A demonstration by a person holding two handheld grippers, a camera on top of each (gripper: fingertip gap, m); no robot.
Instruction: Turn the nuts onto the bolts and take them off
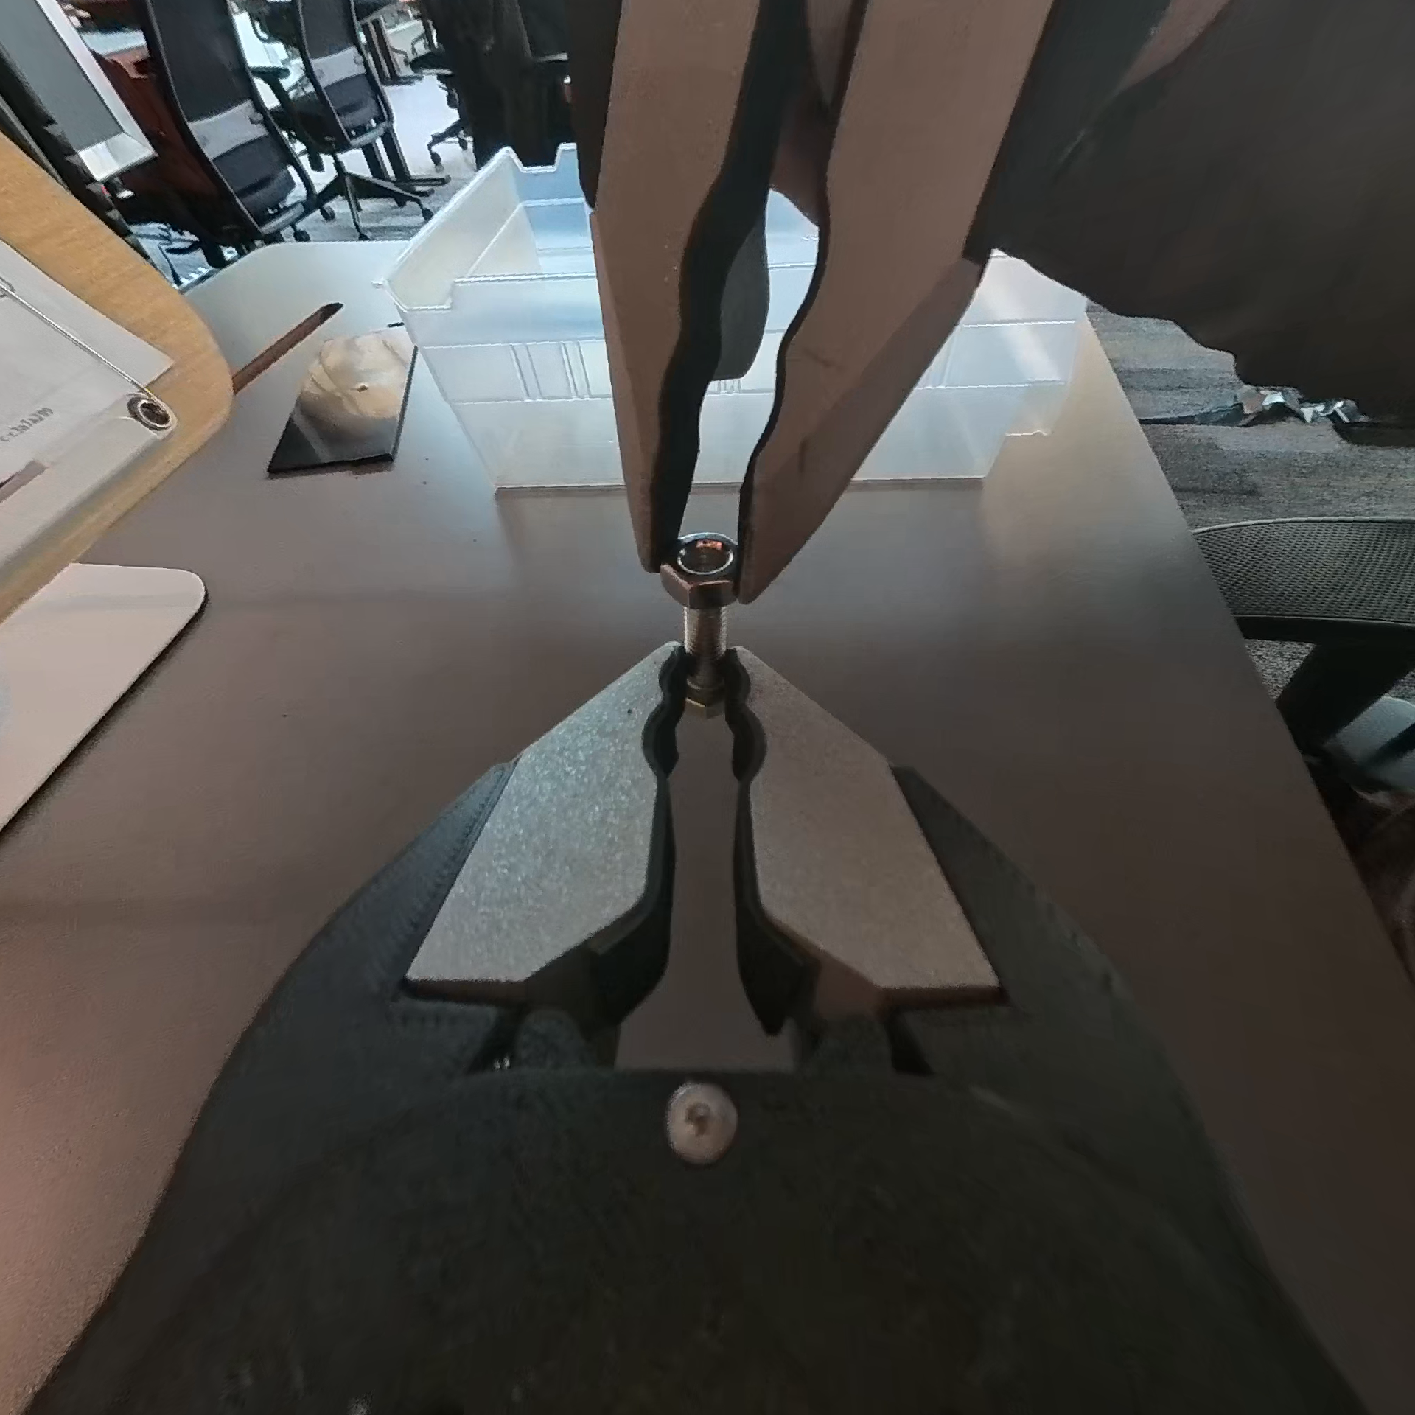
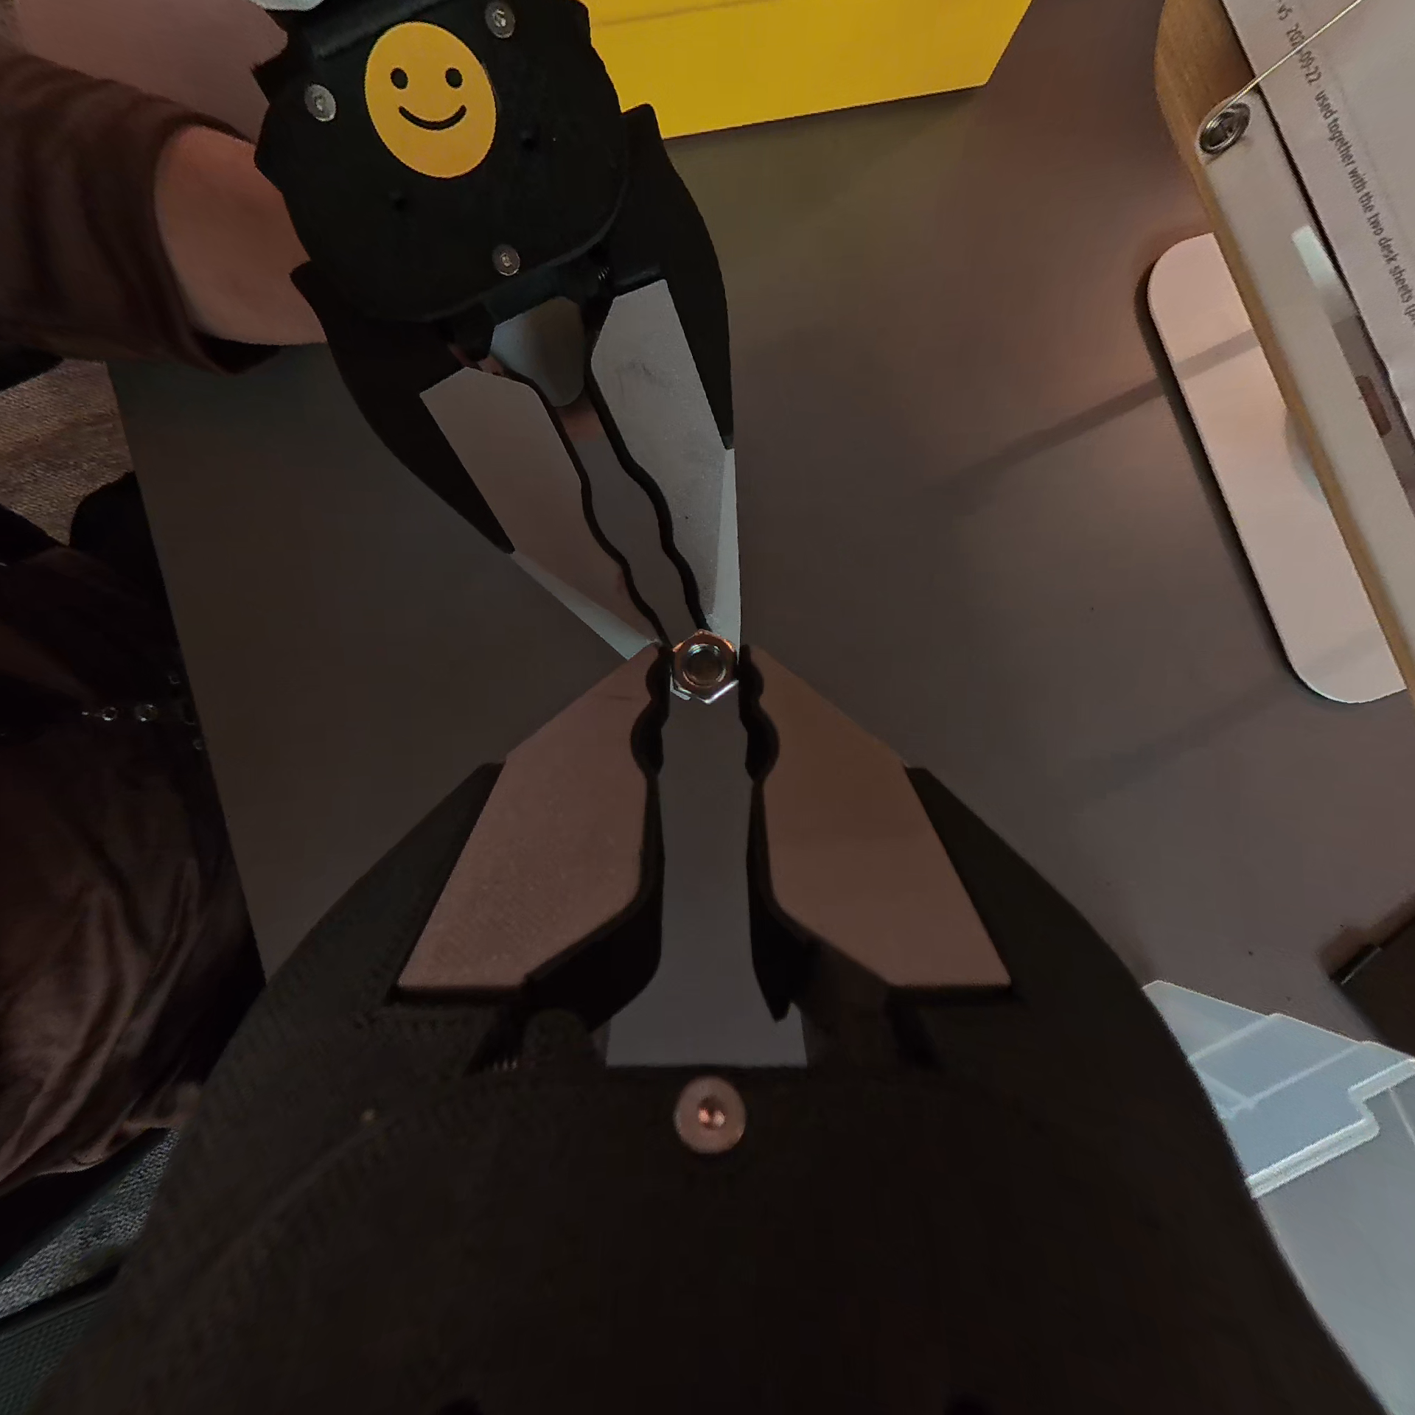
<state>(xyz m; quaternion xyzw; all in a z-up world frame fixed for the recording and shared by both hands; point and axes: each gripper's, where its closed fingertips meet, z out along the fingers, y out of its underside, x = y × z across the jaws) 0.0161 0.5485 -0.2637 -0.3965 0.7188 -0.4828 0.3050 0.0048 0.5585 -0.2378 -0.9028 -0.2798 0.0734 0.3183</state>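
Your left gripper [image 1: 700, 681] has its fingers clamped on the lower end of the bolt [image 1: 698, 635], near its head, holding it upright above the dark surface [image 1: 383, 689]. Your right gripper [image 1: 700, 566] comes down from 12 o'clock in the left wrist view, and its fingers are closed on the hex nut [image 1: 698, 578], which sits at the top end of the bolt's thread; a stretch of bare thread shows between the nut and the left fingers. In the right wrist view you look straight down the bolt: the nut [image 2: 703, 668] sits at the centre between the tips of your right gripper [image 2: 703, 674], while the left gripper [image 2: 689, 635] reaches in from 11 o'clock, its black body carrying a yellow smiley sticker [image 2: 429, 96], with your hand [image 2: 222, 237] behind it. A clear plastic bin [image 1: 536, 321] stands on the surface at 12 o'clock beyond the bolt in the left view. At 10 o'clock there lie a black slab [image 1: 344, 429] and a wooden board [image 1: 153, 337] with paper on it. Office chairs [image 1: 230, 138] stand farther off at 11 o'clock, off the surface.
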